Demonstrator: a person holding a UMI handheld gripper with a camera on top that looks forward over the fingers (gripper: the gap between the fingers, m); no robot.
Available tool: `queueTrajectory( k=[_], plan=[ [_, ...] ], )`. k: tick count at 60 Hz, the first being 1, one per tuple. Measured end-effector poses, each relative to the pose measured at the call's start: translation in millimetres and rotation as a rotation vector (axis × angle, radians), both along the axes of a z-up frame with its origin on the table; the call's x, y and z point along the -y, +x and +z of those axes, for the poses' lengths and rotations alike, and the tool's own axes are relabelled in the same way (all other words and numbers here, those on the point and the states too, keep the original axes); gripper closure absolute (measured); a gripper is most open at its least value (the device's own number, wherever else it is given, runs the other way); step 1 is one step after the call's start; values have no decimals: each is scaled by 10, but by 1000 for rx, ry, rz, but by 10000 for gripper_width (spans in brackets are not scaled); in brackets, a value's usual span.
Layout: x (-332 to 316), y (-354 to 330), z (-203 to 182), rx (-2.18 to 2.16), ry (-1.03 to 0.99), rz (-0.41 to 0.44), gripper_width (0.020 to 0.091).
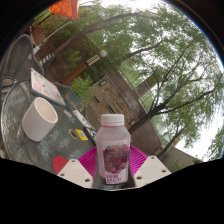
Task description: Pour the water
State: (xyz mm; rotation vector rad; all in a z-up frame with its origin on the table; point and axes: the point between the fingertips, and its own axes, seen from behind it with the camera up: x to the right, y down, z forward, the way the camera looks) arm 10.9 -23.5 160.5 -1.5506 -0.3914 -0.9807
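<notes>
Tool (113, 172): fingers closed narrow on a small plastic bottle with a white screw cap and purple label (113, 150). Both magenta pads (90, 160) press against the bottle's sides, one at each flank. Bottle stands upright between the fingers, cap on, raised clear of the worktop. To the left of the fingers, a round glass worktop (15, 120) carries a white cylindrical cup (39, 118), well apart from the bottle. Small printed cards (78, 130) lie on the glass between cup and bottle. Trees (150, 50) stand beyond.
</notes>
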Motion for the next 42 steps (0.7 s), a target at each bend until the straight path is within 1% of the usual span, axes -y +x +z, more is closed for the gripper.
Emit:
queueTrajectory(
  k=[4, 7, 12, 13, 14, 16, 17, 18, 21, 22, 28, 42],
  plan=[
    [-185, -239, 211, 280, -81, 45, 692],
    [-303, -463, 255, 488, -147, 74, 694],
    [-458, -725, 266, 813, -222, 91, 693],
    [-482, -783, 268, 884, -249, 100, 694],
    [-560, -748, 364, 937, -272, 130, 693],
    [-595, -788, 366, 1059, -298, 130, 693],
    [-528, -857, 289, 1126, -307, 99, 694],
    [-566, -856, 244, 1174, -305, 90, 692],
    [-585, -873, 214, 1308, -344, 92, 692],
    [-705, -846, 312, 1343, -384, 137, 690],
    [-713, -890, 286, 1503, -418, 148, 690],
    [-678, -983, 321, 1584, -409, 165, 691]
  ],
)
